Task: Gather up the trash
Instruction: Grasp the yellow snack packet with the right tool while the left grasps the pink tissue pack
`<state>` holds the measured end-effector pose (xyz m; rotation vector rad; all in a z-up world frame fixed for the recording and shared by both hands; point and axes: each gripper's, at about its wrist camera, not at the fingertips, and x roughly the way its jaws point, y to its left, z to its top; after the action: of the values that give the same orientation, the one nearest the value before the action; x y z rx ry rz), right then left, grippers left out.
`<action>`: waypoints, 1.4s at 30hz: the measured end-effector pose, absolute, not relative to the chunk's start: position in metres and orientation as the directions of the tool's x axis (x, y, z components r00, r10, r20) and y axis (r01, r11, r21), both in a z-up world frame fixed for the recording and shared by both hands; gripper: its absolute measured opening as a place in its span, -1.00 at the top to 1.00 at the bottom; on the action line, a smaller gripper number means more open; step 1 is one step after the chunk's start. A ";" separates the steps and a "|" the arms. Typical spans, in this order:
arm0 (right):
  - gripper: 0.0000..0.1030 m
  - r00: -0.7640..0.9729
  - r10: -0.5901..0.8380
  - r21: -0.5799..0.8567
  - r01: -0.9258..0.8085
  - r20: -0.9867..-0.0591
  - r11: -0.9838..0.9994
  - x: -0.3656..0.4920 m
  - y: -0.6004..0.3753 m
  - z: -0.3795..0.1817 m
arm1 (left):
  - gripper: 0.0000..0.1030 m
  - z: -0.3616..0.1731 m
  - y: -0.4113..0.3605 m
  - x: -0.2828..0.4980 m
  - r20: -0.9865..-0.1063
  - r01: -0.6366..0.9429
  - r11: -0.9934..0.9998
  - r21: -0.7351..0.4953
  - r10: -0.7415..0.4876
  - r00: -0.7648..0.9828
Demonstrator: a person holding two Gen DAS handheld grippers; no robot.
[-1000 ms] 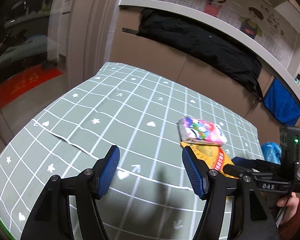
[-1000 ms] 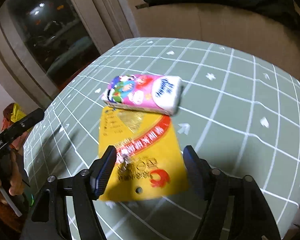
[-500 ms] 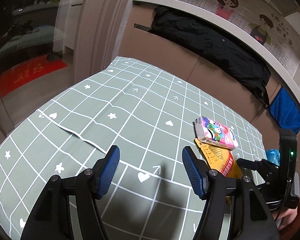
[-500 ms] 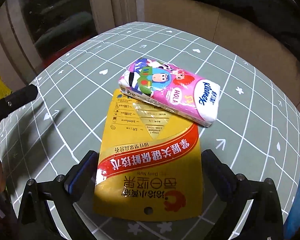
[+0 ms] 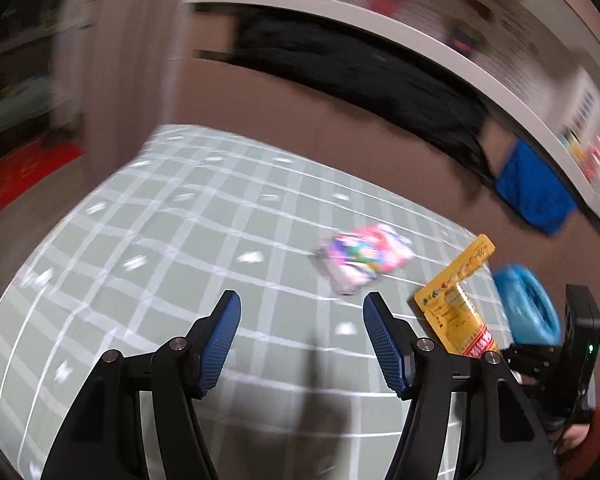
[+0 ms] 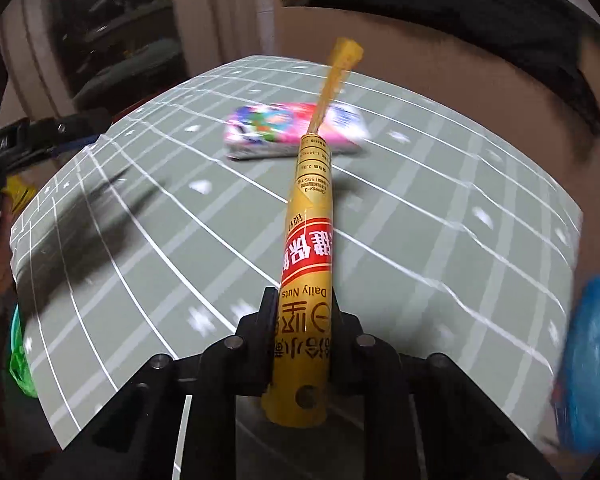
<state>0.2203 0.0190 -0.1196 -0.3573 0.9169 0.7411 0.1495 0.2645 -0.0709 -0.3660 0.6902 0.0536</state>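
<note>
The right gripper (image 6: 302, 344) is closing on a flat yellow foil snack pouch with a red band (image 6: 308, 264), pinched edge-on between its jaws and lifted clear of the green grid-patterned tablecloth (image 6: 420, 208); the pouch's long axis runs straight out along the fingers, its far end blurred. Beyond the pouch tip lies a pink cartoon-printed tissue pack (image 6: 296, 130), flat on the cloth with its long side crosswise to the right gripper. The left gripper (image 5: 302, 340) hovers with jaws wide apart and nothing between them, the tissue pack just ahead and slightly to its right. A blue plastic bag (image 5: 526, 308) sits at the table's right edge, nearer the right hand.
</note>
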 end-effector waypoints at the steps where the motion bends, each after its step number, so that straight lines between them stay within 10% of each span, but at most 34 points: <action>1: 0.67 0.397 0.420 0.031 -0.696 -0.816 0.717 0.221 0.009 -0.119 | -0.24 -0.069 0.256 0.159 -0.633 -0.115 0.946 -0.304 -0.110 0.766; 14: 0.70 0.412 0.475 0.202 -0.552 -0.777 0.809 0.221 -0.074 -0.121 | -0.23 -0.091 0.233 0.304 -0.761 -0.017 0.975 -0.223 -0.163 0.627; 27: 0.58 0.413 0.497 0.211 -0.568 -0.763 0.795 0.217 -0.078 -0.121 | -0.21 -0.115 0.218 0.281 -0.797 -0.081 0.969 -0.235 -0.144 0.587; 34: 0.11 0.426 0.520 0.206 -0.593 -0.740 0.779 0.207 -0.081 -0.114 | 0.41 -0.105 0.205 0.247 -0.762 -0.150 0.961 -0.232 -0.084 0.642; 42: -0.01 0.463 0.476 0.104 -0.626 -0.747 0.773 0.201 -0.079 -0.105 | 0.53 -0.095 0.184 0.196 -0.746 -0.147 0.972 -0.181 -0.038 0.664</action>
<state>0.2006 -0.0792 -0.1046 -0.1957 0.8509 0.6828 0.1962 0.1840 -0.0948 -0.2350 0.8441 0.0622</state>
